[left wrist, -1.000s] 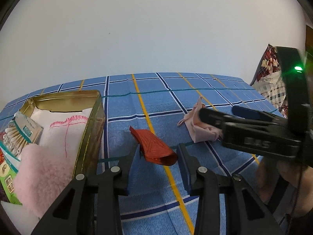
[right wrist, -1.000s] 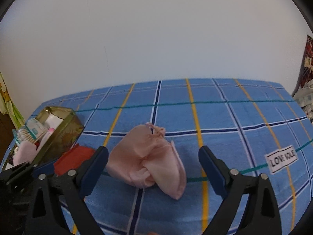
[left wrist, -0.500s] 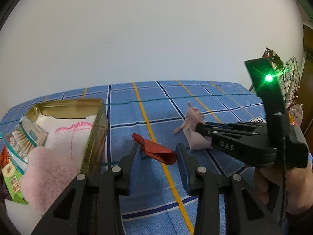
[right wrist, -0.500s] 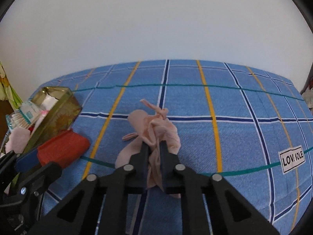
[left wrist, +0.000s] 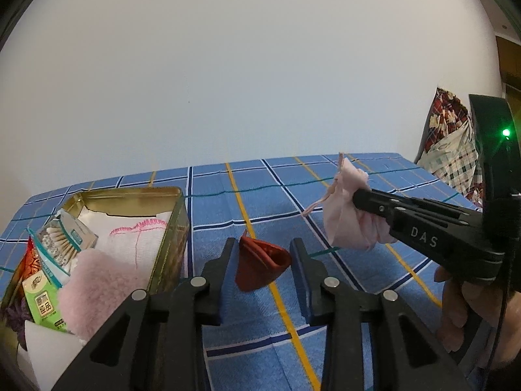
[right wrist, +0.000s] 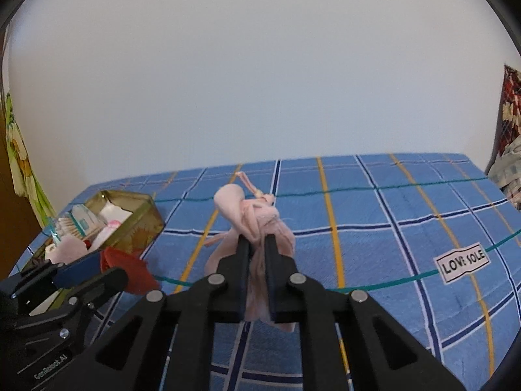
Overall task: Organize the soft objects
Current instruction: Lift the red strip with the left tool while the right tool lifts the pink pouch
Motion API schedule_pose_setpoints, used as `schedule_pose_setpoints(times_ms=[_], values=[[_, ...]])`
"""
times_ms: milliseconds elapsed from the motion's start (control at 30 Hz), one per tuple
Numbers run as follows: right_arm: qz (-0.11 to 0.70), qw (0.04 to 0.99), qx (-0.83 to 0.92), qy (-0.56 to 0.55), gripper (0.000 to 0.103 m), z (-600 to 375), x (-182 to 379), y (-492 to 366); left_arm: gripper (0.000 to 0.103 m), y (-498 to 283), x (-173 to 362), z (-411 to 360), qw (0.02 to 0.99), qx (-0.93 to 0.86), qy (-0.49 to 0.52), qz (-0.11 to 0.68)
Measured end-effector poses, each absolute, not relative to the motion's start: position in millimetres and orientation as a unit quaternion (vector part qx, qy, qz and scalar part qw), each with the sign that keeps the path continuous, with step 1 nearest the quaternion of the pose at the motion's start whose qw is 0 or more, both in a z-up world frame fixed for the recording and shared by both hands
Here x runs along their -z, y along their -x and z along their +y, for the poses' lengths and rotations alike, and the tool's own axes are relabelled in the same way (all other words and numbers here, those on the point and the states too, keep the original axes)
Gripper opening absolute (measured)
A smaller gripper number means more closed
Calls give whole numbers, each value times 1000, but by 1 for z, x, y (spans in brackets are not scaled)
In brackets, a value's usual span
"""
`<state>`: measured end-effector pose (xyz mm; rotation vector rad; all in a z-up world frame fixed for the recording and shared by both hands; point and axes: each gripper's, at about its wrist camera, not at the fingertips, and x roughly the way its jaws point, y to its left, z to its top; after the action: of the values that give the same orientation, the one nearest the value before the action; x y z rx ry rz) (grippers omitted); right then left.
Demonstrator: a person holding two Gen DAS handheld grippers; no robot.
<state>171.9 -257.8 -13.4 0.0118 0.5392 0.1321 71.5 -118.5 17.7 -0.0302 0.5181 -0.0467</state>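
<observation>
Starting at the left, the gold tin (left wrist: 169,195) sits on the blue checked cloth (left wrist: 228,215), already stuffed with a fluffy pink pad (left wrist: 97,280), a white cloth with pink stitching (left wrist: 136,238) and a pack of cotton swabs (left wrist: 65,238). Just right of its near corner is the left gripper (left wrist: 262,257), its jaws spread apart with the red pouch (left wrist: 260,264) between them. A second ago that pouch lay flat on the cloth; now it looks tipped up off it, mouth facing the camera, yet the fingers (left wrist: 224,260) stand clear of both its sides. What keeps it up cannot be told from these views, so I would not call it gripped.

Further right, the bigger change: the right gripper (right wrist: 257,247) was wide open around the pink drawstring bag (right wrist: 250,218) a second ago, closed on it half a second ago, and now has it pinched tight and raised off the cloth, the drawstring (left wrist: 317,200) trailing and the body hanging loose below the jaws. In the left view the bag hangs in the air, well apart from the tin.

That likely means the bag's pickup is done and what remains is carrying it leftward over the red pouch to the tin. Room inside looks scarce, so it may need pressing down to stay put
</observation>
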Motion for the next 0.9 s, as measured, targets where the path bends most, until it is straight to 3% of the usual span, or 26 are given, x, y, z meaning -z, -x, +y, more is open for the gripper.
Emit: schedule_pose_setpoints(times_ms=[367, 433, 500, 900], values=[[246, 967, -64, -13, 10, -254, 12, -167, 31, -71, -17, -120, 965, 25, 17, 260], [243, 968, -64, -13, 10, -255, 11, -165, 30, -69, -18, -121, 966, 23, 14, 258], [239, 969, -64, -10, 10, -254, 11, -164, 20, -68, -18, -121, 966, 24, 16, 255], [210, 976, -63, 7, 10, -251, 7, -154, 18, -54, -22, -124, 975, 15, 6, 224]])
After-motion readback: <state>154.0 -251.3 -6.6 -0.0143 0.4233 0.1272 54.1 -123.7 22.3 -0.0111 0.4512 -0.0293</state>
